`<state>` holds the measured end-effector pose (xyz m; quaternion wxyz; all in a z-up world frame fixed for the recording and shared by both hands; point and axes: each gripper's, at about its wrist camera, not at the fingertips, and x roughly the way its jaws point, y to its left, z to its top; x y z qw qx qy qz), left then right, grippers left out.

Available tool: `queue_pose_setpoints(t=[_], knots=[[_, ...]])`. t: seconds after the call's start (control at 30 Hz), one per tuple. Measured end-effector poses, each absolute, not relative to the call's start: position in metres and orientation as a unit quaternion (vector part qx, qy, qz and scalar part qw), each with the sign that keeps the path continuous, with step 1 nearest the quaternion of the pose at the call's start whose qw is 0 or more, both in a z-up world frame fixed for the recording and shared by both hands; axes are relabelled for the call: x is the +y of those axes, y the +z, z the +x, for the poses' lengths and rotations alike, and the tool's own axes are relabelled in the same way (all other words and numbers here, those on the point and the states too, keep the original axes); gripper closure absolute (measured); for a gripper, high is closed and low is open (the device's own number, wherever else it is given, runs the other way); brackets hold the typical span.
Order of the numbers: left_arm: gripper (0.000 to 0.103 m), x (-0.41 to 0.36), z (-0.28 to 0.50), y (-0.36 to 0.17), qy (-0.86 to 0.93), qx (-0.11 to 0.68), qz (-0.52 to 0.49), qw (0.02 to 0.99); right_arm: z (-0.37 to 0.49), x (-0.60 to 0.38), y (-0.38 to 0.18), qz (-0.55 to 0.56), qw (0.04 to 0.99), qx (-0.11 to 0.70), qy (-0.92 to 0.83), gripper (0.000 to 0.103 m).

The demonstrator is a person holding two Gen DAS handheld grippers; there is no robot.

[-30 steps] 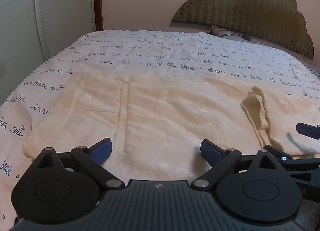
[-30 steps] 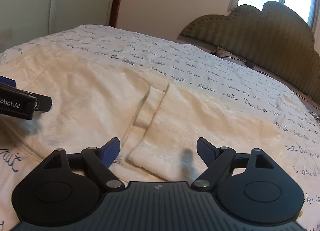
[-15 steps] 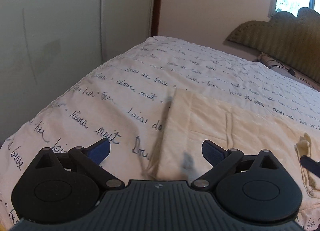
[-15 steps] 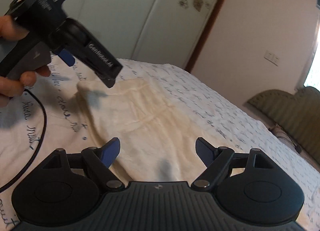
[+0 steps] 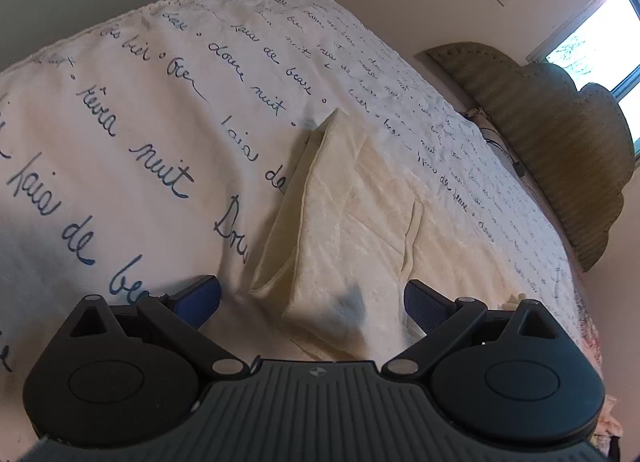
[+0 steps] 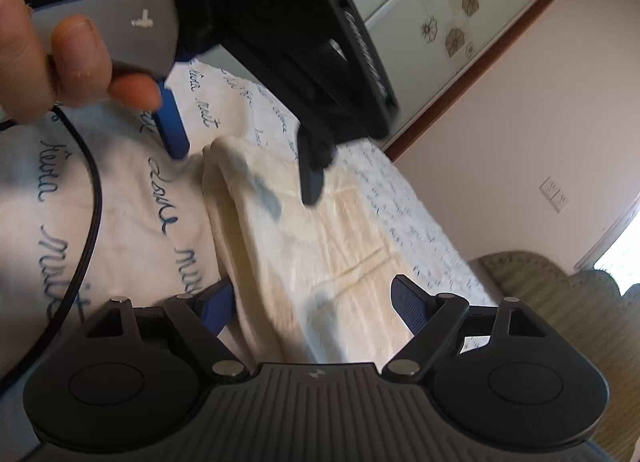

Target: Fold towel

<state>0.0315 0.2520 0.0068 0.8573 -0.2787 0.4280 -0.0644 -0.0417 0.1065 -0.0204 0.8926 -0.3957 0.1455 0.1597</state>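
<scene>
With the cream towel (image 5: 352, 222) lying partly folded on the script-printed bedspread (image 5: 120, 134), the left gripper (image 5: 312, 302) and right gripper (image 6: 312, 306) straddle its near edge, jaws wide and apparently empty, so the next move calls for closing on that edge.

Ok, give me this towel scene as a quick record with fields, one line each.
surface: bedspread printed with blue script
towel: cream towel, lying on the bedspread, one side edge doubled over
left gripper: fingers open, over the towel's near corner, nothing held
right gripper: fingers open, over the towel
hand: grips the left gripper's handle
</scene>
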Motion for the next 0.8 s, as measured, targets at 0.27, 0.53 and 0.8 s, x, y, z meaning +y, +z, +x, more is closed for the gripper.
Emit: queue_pose_setpoints(t=[0.27, 0.53, 0.8], knots=[[0.003, 0.257, 0.055, -0.002, -0.101, 0.427, -0.325, 0.838, -0.023, 0.121, -0.018, -0.383, 0.886, 0.155, 0.210, 0.086], [0.004, 0.270, 0.091, -0.011, -0.129, 0.417, -0.403, 0.804, -0.009, 0.064, 0.038, -0.189, 0.933, 0.184, 0.244, 0.092], [0.081, 0.252, 0.115, -0.018, -0.111, 0.449, -0.401, 0.791, -0.016, 0.049, 0.041, -0.166, 0.916, 0.214, 0.295, 0.092]])
